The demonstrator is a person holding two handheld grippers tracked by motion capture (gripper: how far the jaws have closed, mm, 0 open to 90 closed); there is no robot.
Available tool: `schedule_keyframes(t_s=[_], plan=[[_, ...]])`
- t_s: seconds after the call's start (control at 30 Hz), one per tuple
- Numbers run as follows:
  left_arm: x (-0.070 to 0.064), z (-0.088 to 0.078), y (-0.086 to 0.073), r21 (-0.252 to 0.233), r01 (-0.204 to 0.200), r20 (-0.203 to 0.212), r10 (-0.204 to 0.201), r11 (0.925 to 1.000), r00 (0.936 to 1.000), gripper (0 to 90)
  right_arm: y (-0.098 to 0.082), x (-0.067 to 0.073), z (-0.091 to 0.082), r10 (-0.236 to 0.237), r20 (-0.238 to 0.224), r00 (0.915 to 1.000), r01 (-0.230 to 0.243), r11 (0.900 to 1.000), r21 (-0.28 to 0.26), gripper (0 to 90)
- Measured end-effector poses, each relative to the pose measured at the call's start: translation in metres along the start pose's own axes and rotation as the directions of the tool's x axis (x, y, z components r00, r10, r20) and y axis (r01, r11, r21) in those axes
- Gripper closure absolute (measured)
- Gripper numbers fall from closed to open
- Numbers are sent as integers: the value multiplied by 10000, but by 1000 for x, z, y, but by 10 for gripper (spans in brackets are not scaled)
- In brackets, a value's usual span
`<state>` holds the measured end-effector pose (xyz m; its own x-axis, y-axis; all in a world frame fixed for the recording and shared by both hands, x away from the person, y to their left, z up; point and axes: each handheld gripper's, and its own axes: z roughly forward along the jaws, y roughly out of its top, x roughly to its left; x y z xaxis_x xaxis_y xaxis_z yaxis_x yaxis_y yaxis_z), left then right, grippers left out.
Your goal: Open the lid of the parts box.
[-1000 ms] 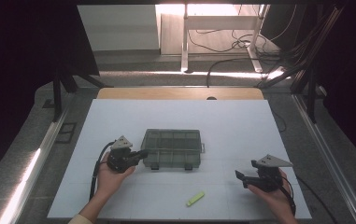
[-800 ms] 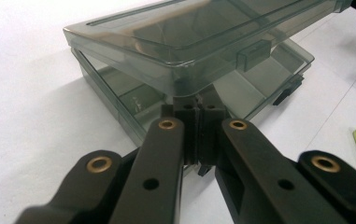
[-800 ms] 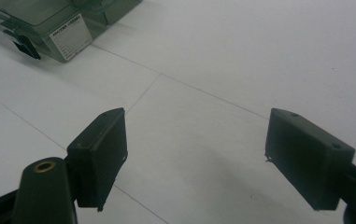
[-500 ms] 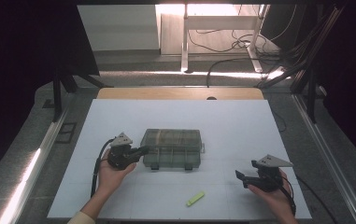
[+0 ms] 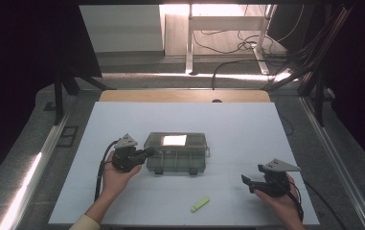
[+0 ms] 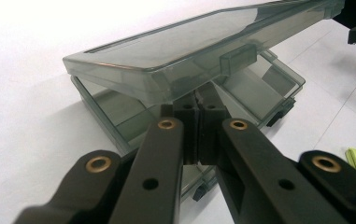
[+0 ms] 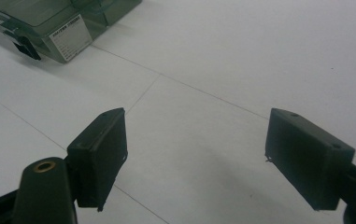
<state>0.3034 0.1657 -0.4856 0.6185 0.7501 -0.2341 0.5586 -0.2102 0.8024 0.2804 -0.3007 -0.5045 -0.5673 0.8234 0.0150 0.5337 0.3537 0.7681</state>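
Smoke-grey plastic box [image 5: 177,153] at mid-table could snap shut or skid right, since the closed left gripper [image 6: 198,108] merely props its half-raised lid [image 6: 199,46], while the open right gripper [image 7: 194,154] idles near right.

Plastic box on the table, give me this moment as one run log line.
left gripper: shut, tips under lid | plastic box: lid partly raised | right gripper: open, apart | green piece: on table

We're looking at a lab-style recording station: a white surface [image 5: 247,129] sits centre frame, boxed in by black frame struts [image 5: 320,86] at the right and dark screening at the upper left. Loose cables [image 5: 233,40] sprawl over the floor top centre, beside a white table leg [image 5: 188,43].
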Motion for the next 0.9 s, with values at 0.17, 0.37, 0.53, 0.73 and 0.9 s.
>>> schedule_keyframes(t_s=[0.17,0.37,0.53,0.73,0.9], plan=[[-1,2,4,-15,-19,65,19,10000,10000,894,0,-1,0,46,10,10000,-46,10000,-20,209],[-4,7,9,42,-98,148,97,9999,9998,894,0,-1,-1,63,4,10000,-63,10000,-29,209],[-3,9,13,54,-90,148,89,9999,9999,894,-1,-1,-1,98,0,10000,-98,10000,-9,209],[-2,9,19,-44,-8,146,8,10000,9999,893,-1,-1,-1,99,9,10000,-99,10000,-15,209],[0,8,22,-144,50,168,-48,9999,9998,892,-1,-1,-1,93,-1,10000,-93,10000,-8,209]])
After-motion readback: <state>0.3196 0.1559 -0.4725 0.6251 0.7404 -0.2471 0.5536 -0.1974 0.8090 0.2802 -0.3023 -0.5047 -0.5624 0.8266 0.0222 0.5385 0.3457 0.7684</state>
